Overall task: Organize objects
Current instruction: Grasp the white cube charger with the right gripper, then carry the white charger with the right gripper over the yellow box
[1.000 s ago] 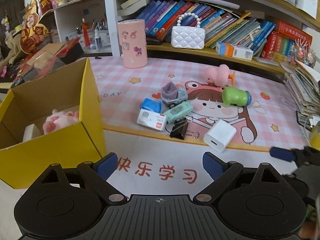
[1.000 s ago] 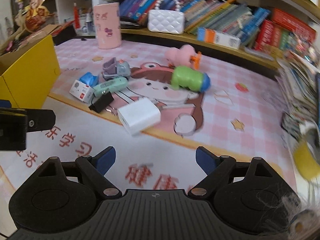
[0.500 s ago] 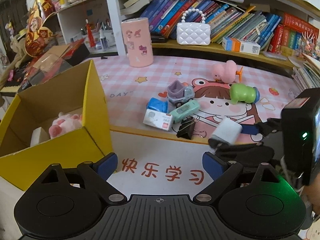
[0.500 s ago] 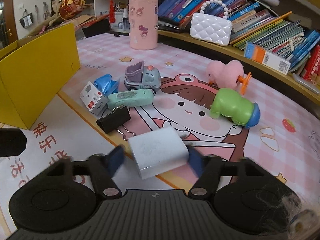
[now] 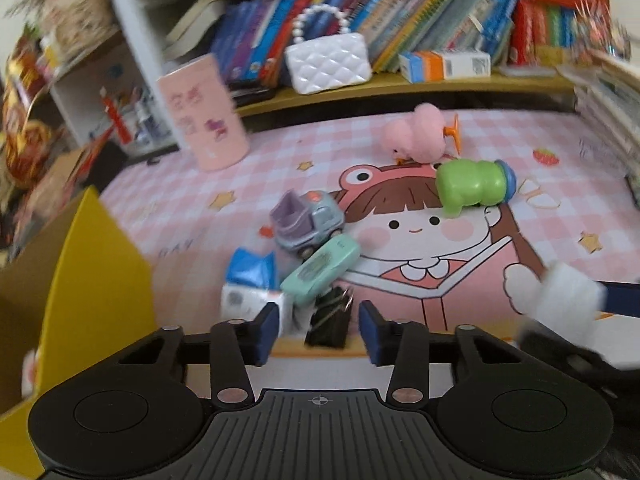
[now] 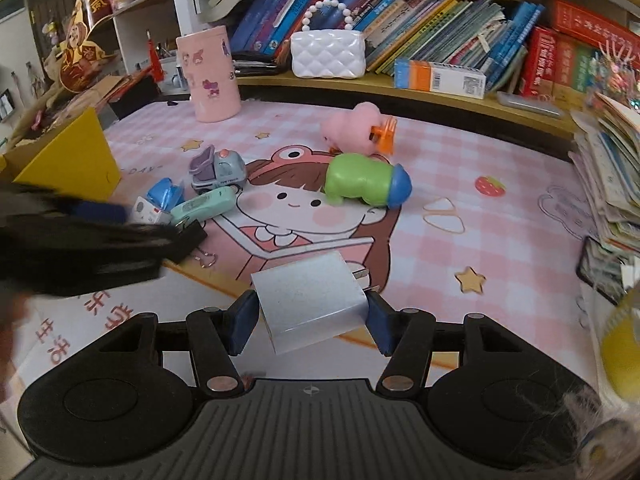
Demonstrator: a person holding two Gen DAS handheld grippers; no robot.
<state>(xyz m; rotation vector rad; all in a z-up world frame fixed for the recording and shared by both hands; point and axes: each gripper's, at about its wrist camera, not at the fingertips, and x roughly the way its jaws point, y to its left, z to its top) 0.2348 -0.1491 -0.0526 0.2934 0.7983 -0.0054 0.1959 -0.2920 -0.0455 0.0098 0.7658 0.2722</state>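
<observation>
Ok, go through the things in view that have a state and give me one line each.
right tool: shut on white charger, lifted.
left tool: open, black binder clip between its fingers, not gripped.
yellow box: open.
green toy: on its side.
toy truck: upright.

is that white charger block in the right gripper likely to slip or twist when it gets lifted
The white charger block looks rigid and boxy, so it probably won't deform between the right gripper pads. Its smooth faces could slide a little. It sits skewed between the fingers, prongs pointing away, so some twisting seems possible.
</observation>
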